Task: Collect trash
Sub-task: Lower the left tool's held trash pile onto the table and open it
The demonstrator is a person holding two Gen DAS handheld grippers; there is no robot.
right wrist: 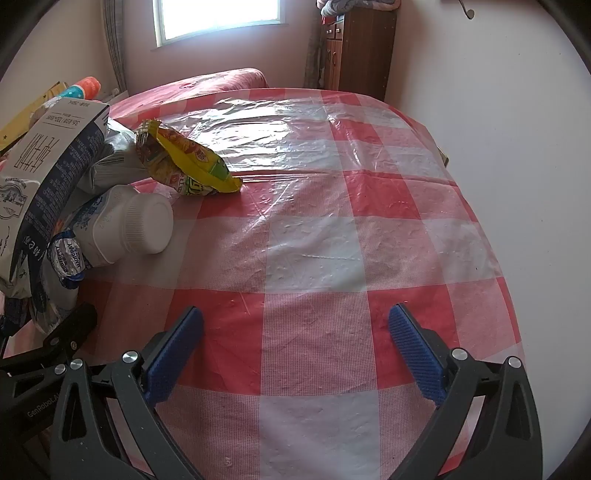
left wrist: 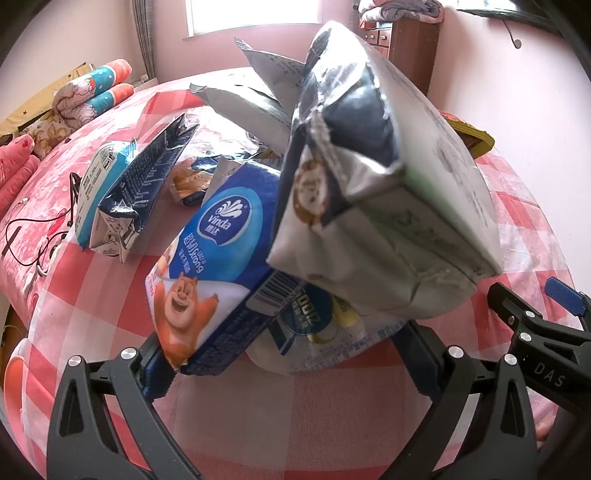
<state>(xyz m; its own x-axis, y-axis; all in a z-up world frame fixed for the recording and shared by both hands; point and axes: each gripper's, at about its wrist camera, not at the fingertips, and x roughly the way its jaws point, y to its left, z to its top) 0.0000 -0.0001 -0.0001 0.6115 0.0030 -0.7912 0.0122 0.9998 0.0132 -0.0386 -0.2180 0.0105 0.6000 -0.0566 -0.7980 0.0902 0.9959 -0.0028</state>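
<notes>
Pink walls, a bright window (right wrist: 221, 18) and a dark wooden cabinet (right wrist: 358, 48) are seen behind a table covered by a red-and-white checked plastic cloth (right wrist: 314, 240). Trash is heaped on the left part of that cloth. In the left wrist view a blue Vinda tissue pack (left wrist: 218, 258) with a cartoon bear and a crumpled silver-lined milk carton (left wrist: 388, 177) are piled right in front of the left gripper (left wrist: 291, 358), over a white plastic bottle (left wrist: 325, 343). Its jaws are spread wide; the pack lies against the left finger, but nothing is seen clamped. More flattened cartons (left wrist: 125, 195) are scattered farther back. In the right wrist view the bottle (right wrist: 125, 225) is lying on its side beside a yellow snack wrapper (right wrist: 188, 162). The right gripper (right wrist: 295, 347) is held over bare cloth, jaws wide apart and empty.
</notes>
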